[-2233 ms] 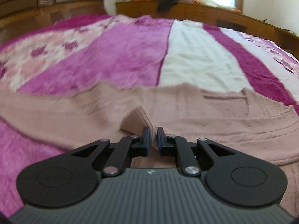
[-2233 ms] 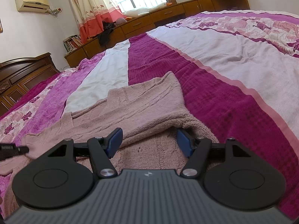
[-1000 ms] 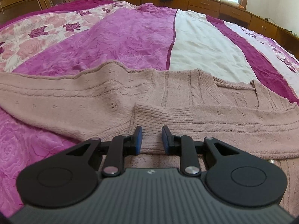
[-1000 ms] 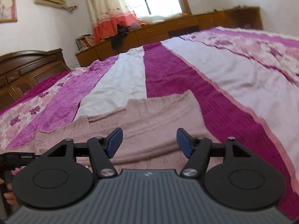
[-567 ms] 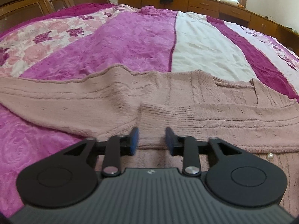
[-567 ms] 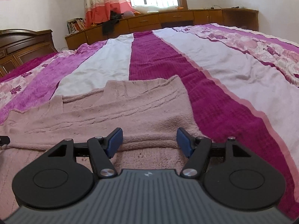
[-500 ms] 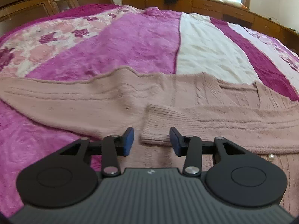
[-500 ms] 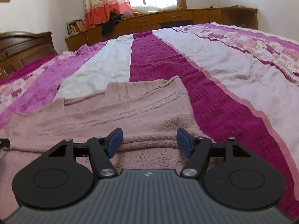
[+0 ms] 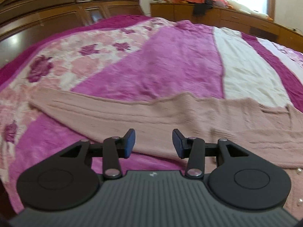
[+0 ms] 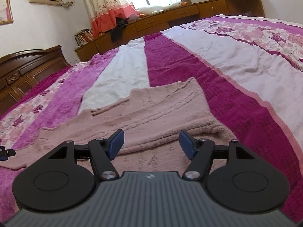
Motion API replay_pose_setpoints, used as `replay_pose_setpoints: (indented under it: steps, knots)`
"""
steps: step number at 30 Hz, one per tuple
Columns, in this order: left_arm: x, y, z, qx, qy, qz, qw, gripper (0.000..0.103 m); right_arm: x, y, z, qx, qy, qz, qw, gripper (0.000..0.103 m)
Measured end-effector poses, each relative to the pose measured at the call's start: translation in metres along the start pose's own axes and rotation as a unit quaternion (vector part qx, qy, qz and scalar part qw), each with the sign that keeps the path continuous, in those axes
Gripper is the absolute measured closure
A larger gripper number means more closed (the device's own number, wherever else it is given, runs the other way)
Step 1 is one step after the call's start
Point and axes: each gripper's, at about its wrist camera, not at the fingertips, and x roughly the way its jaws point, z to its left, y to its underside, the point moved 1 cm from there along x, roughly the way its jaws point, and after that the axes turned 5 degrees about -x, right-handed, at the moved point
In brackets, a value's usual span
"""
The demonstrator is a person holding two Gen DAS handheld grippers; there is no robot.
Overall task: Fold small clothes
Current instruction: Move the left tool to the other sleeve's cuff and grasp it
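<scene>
Left wrist: one sweater (image 9: 170, 117); one bedspread (image 9: 161, 60).

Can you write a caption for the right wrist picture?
Open right gripper hovering over a pink knitted sweater on a striped bedspread.

You have a dusty-pink knitted cardigan (image 9: 189, 117) lying flat across the near part of the bed, cable-ribbed in the knit and blurred in the left wrist view; its left sleeve (image 9: 90, 106) stretches straight out to the far left, while the right sleeve (image 10: 161, 128) is folded back over the body, lying across it toward the left. Small pearl-like buttons (image 9: 298, 169) show on the near right part of the front.
</scene>
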Motion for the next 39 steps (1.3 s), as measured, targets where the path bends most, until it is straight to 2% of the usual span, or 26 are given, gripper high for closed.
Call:
replay_pose_setpoints:
  steps: [6,11,13,18,24,27,34,39]
  knots:
    - [0.002,-0.022,0.054,-0.035,-0.044,-0.008,0.9984,0.058,-0.008,0.004,0.018,-0.013,-0.02,0.007,1.0,0.031]
    - [0.016,-0.03,0.097,-0.079,-0.078,0.006,0.9938,0.057,-0.01,0.013,0.032,-0.025,-0.025,0.022,0.999,0.031]
    - [0.023,-0.029,0.11,-0.104,-0.085,0.014,0.9909,0.05,-0.01,0.017,0.035,-0.03,-0.025,0.025,0.999,0.031]
    - [0.041,-0.019,0.137,-0.2,-0.084,0.042,0.9753,0.038,-0.01,0.025,0.038,-0.038,-0.021,0.032,0.999,0.031]
    - [0.061,-0.008,0.146,-0.299,-0.063,0.06,0.9504,0.038,-0.005,0.028,0.036,-0.037,-0.017,0.045,0.998,0.031]
    - [0.072,-0.006,0.145,-0.321,-0.061,0.061,0.9431,0.038,-0.004,0.028,0.036,-0.04,-0.014,0.044,0.998,0.031]
    - [0.089,-0.011,0.138,-0.317,-0.07,0.05,0.9445,0.038,0.001,0.03,0.029,-0.035,-0.004,0.049,0.998,0.031]
    - [0.099,-0.016,0.132,-0.295,-0.07,0.045,0.9517,0.037,0.007,0.032,0.027,-0.034,0.003,0.059,0.998,0.031]
